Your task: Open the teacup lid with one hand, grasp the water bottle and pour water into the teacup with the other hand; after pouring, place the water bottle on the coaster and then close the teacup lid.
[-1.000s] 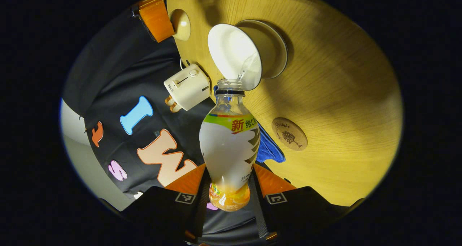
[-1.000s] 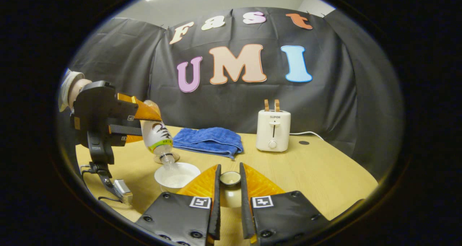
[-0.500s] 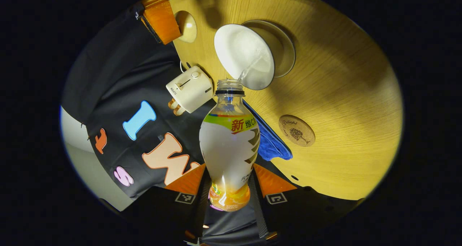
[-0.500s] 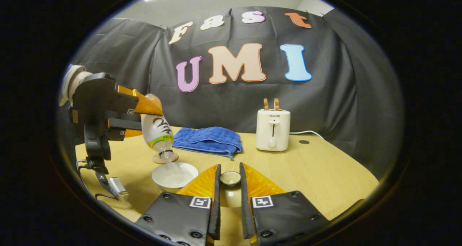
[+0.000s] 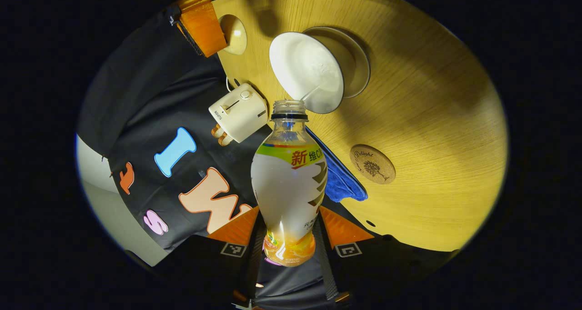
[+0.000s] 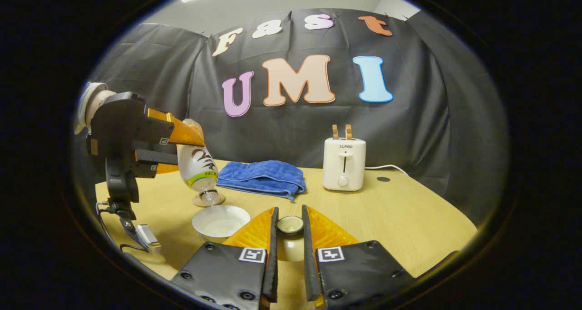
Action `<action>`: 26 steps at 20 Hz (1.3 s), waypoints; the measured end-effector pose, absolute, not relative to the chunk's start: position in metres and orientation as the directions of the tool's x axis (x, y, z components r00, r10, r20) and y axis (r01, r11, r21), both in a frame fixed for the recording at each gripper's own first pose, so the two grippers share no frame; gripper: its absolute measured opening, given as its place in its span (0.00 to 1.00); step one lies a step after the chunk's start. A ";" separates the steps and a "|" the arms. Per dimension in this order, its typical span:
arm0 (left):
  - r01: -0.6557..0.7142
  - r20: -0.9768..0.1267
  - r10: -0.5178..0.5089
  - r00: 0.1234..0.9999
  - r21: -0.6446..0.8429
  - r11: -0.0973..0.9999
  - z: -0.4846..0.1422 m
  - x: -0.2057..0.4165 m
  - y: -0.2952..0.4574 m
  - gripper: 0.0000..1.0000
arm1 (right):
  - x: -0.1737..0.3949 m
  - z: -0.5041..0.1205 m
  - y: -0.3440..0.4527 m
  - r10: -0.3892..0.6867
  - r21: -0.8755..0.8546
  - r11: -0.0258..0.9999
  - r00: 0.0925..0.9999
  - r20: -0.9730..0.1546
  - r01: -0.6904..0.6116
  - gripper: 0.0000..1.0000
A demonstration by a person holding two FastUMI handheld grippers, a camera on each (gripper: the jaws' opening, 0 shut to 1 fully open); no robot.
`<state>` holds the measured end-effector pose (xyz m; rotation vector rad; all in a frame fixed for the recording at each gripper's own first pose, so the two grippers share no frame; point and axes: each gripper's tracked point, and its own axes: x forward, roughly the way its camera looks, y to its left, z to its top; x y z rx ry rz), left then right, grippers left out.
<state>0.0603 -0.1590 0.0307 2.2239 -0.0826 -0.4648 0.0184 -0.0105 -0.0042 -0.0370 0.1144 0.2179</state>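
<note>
Water bottle [image 5: 289, 187] clamped by left gripper [image 5: 287, 248], long axis twd 12 o'clock, open mouth above white round teacup [image 5: 309, 71]. Lid [image 6: 290, 237] pinched in right gripper [image 6: 288, 230]. Round cork coaster [image 5: 372, 164] at 3 o'clock.

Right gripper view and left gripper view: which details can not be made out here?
- Water level in the teacup: right gripper view, hidden by its near rim; left gripper view, white glare.
- Lid body: right gripper view, covered by the right gripper.
- Coaster: right gripper view, partly behind the water bottle.
- Bottle's base: left gripper view, between the left gripper fingers.
</note>
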 end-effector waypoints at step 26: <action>0.556 -0.374 -0.453 0.809 0.738 0.384 -0.015 0.022 -0.174 0.53 | 0.020 0.009 0.008 0.221 -0.027 0.974 0.969 -0.113 -0.226 0.27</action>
